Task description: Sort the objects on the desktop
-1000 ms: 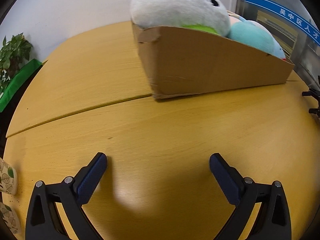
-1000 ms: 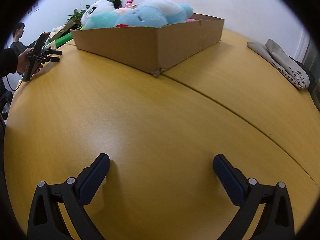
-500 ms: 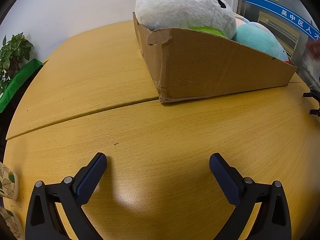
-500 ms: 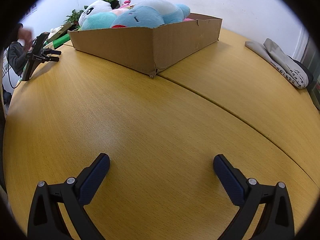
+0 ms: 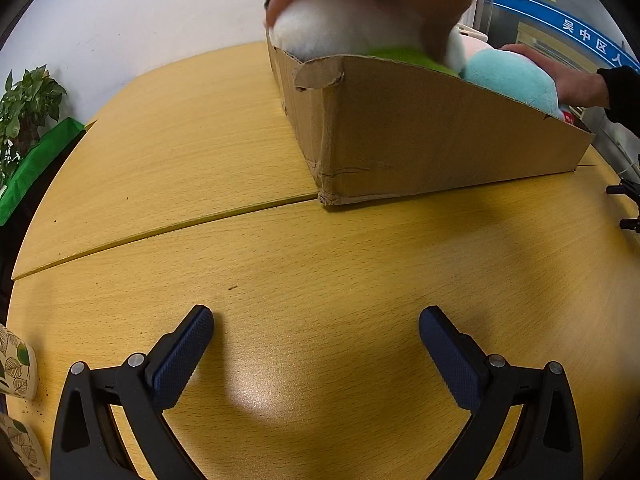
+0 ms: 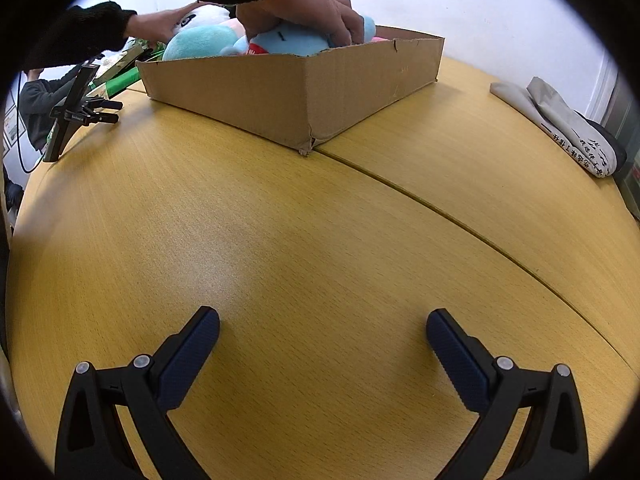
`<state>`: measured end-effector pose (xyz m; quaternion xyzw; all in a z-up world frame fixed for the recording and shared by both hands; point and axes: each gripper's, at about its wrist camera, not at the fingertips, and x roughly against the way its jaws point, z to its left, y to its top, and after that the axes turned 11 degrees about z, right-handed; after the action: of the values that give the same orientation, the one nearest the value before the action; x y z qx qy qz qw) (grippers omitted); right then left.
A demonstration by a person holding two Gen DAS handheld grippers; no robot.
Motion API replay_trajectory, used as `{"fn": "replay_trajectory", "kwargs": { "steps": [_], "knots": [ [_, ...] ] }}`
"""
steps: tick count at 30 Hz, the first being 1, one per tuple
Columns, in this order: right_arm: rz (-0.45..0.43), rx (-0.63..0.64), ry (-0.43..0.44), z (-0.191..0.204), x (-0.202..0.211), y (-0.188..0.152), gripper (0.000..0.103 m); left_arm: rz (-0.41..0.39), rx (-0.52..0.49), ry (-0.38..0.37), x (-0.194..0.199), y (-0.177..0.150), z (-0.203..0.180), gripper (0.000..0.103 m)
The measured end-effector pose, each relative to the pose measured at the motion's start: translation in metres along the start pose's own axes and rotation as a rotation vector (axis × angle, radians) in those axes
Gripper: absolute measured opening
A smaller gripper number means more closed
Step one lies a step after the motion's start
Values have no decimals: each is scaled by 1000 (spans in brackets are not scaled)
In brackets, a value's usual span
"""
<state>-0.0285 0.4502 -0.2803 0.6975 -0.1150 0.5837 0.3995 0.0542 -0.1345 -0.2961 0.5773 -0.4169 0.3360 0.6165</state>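
Note:
A cardboard box [image 5: 420, 132] stands at the back of the yellow wooden table [image 5: 280, 264]; it also shows in the right wrist view [image 6: 288, 88]. It holds a white panda plush [image 5: 344, 28] and light blue plush toys [image 6: 280, 42]. Bare hands in black sleeves [image 6: 296, 4] press on the toys in the box. My left gripper [image 5: 316, 344] is open and empty, low over the table well short of the box. My right gripper [image 6: 322, 344] is open and empty in the same way.
A black phone stand [image 6: 76, 108] sits at the table's left edge in the right wrist view. Grey folded cloth bags [image 6: 560, 128] lie at the right. Leaf-patterned paper cups [image 5: 16, 364] and a potted plant [image 5: 24, 100] are at the left.
Two bare hands have come in over the box and now press on the plush toys. Both grippers have stayed open, and the views have shifted only slightly.

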Motion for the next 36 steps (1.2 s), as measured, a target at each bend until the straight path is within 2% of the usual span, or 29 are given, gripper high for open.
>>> {"fn": "replay_trajectory", "kwargs": {
  "steps": [14, 18, 20, 36],
  "knots": [
    [1, 0, 0, 1, 1, 1, 103, 0, -1, -1, 2, -10, 4, 103],
    [0, 1, -1, 1, 1, 1, 103, 1, 6, 6, 8, 6, -15, 103],
    [-1, 1, -2, 0, 0, 1, 103, 3, 7, 6, 1, 22, -13, 103],
    [0, 1, -2, 0, 1, 1, 103, 4, 7, 9, 6, 23, -3, 103]
  ]
}}
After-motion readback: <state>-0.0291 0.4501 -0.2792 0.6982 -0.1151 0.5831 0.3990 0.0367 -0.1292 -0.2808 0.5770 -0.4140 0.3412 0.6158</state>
